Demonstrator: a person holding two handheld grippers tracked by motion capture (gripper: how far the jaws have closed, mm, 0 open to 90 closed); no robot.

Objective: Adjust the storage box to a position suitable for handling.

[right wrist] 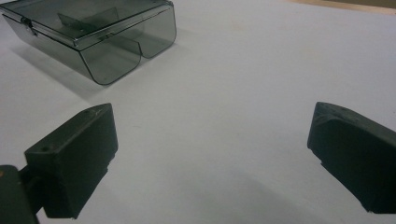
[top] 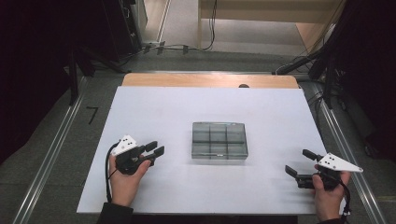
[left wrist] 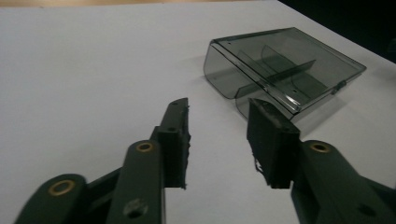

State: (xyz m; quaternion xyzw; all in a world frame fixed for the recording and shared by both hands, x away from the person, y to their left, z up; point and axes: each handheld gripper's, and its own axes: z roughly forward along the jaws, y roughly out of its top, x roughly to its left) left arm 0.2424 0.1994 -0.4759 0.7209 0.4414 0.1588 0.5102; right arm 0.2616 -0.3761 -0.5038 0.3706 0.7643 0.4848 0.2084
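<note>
- I see the smoky compartment box (top: 219, 140) lid-shut at mid-table, untouched; all the work remains.
- My left gripper (top: 154, 150) narrow and empty; right gripper (top: 299, 163) wide, holding nothing.

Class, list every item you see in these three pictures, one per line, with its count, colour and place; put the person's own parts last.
Compartment box: one, smoky clear plastic with dividers, lid shut, middle of the white board.
White board: one, white, covering most of the tabletop.
Wooden table: one, light brown, its far edge showing beyond the board.
Cables: several, black, on the floor past the table.
Left claw: one, black with a white plate, left of the box, jaws apart with nothing between them.
Right claw: one, black with a white plate, right of the box, jaws wide apart and empty.
Hands: two, one gripping each claw at the near edge.
</note>
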